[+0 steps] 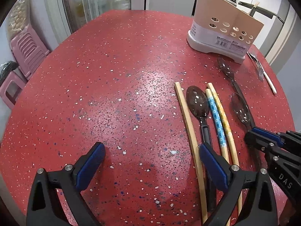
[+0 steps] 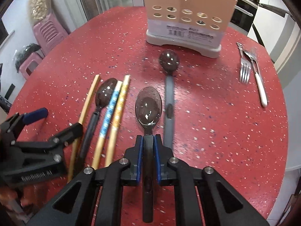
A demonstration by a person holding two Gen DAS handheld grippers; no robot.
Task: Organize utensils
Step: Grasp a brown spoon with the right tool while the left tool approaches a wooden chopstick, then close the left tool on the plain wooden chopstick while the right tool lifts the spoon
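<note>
My right gripper is shut on the handle of a dark translucent spoon, bowl pointing forward, just above the red table; it also shows in the left wrist view. My left gripper is open and empty, low over the table, its right finger over a second dark spoon and beside three chopsticks. A third dark spoon lies in front of the beige utensil holder. A fork and a white-handled utensil lie at right.
The red speckled round table drops off at its edges all round. Pink plastic stools stand off the left edge. Kitchen counters and a glass door are behind the holder.
</note>
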